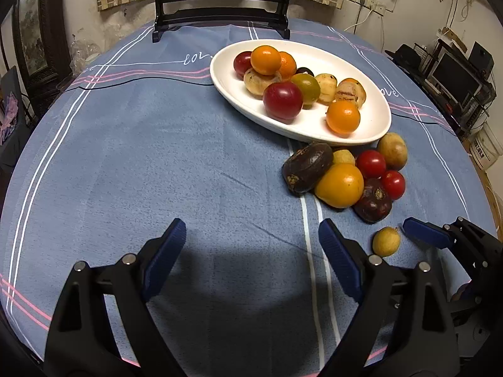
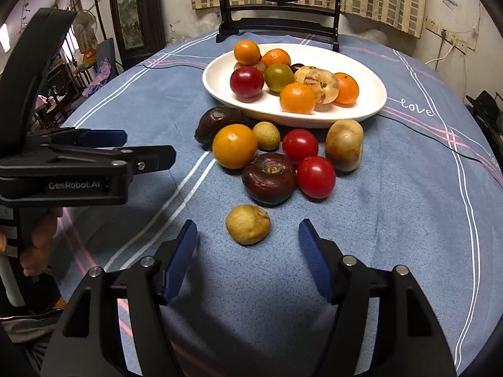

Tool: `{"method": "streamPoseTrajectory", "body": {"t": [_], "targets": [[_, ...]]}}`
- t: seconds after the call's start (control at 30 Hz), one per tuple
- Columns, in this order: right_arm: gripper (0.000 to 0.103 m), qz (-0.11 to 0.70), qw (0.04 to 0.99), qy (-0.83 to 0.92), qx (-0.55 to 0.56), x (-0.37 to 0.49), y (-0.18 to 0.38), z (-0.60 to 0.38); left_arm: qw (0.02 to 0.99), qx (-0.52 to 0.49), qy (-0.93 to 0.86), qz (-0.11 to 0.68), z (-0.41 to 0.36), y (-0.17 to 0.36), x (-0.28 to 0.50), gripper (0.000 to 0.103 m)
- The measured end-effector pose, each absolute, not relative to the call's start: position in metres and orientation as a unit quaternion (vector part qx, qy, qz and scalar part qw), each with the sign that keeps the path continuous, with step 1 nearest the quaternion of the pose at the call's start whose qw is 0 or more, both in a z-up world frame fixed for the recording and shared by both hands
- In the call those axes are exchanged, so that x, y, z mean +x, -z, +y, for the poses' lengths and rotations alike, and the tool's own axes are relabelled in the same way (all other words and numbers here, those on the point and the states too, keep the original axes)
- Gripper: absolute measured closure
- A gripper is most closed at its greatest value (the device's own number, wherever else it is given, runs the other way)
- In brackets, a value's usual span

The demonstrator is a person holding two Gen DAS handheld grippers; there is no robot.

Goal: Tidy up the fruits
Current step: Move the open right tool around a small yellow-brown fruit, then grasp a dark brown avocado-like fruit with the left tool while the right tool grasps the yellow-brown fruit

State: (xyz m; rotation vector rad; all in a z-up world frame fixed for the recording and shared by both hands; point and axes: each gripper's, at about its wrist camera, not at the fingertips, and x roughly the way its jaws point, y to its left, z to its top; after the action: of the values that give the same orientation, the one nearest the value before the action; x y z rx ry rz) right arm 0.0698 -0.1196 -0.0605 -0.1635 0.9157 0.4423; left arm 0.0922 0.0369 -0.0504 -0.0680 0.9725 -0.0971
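Note:
A white oval plate [image 1: 375, 116] [image 2: 374, 94] at the back of the table holds several orange, red, green and tan fruits. In front of it lies a loose pile: an orange fruit [image 1: 339, 185] [image 2: 234, 146], two red tomatoes, two dark purple fruits and tan ones. A small yellow-brown fruit [image 1: 386, 241] [image 2: 248, 224] lies alone nearest me. My right gripper [image 2: 248, 224] is open, its blue pads on either side of this fruit without touching it. My left gripper [image 1: 251, 229] is open over bare cloth, left of the pile.
A blue tablecloth [image 1: 157, 157] with white and pink stripes covers the round table. A dark wooden stand [image 1: 220, 15] [image 2: 276, 22] rises behind the plate. A thin black cable [image 1: 141, 79] crosses the cloth. A hand [image 2: 37, 238] holds the left gripper's handle.

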Motion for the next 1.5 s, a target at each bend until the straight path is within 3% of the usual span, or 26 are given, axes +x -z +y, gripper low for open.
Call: {"method": "streamPoseTrajectory", "body": {"t": [0.17,0.37,0.47,1.03,1.5], "targets": [[0.058,0.449,0.866,-0.204,-0.089,0.073,0.066,-0.113,0.881,-0.03,0.048,0.469,0.035,0.051,0.093,0.015],[0.063,0.446,0.867,-0.208,-0.084,0.075,0.067,-0.114,0.881,-0.029,0.051,0.47,0.032,0.051,0.091,0.015],[0.073,0.447,0.866,-0.215,-0.073,0.075,0.066,-0.12,0.879,-0.027,0.053,0.473,0.03,0.051,0.091,0.015],[0.073,0.436,0.877,-0.198,-0.024,0.065,0.057,-0.175,0.873,-0.008,0.042,0.485,0.022,0.06,0.103,0.015],[0.073,0.445,0.872,-0.204,-0.014,0.072,0.062,-0.176,0.876,0.076,0.035,0.475,0.011,0.066,0.132,0.016]]}}
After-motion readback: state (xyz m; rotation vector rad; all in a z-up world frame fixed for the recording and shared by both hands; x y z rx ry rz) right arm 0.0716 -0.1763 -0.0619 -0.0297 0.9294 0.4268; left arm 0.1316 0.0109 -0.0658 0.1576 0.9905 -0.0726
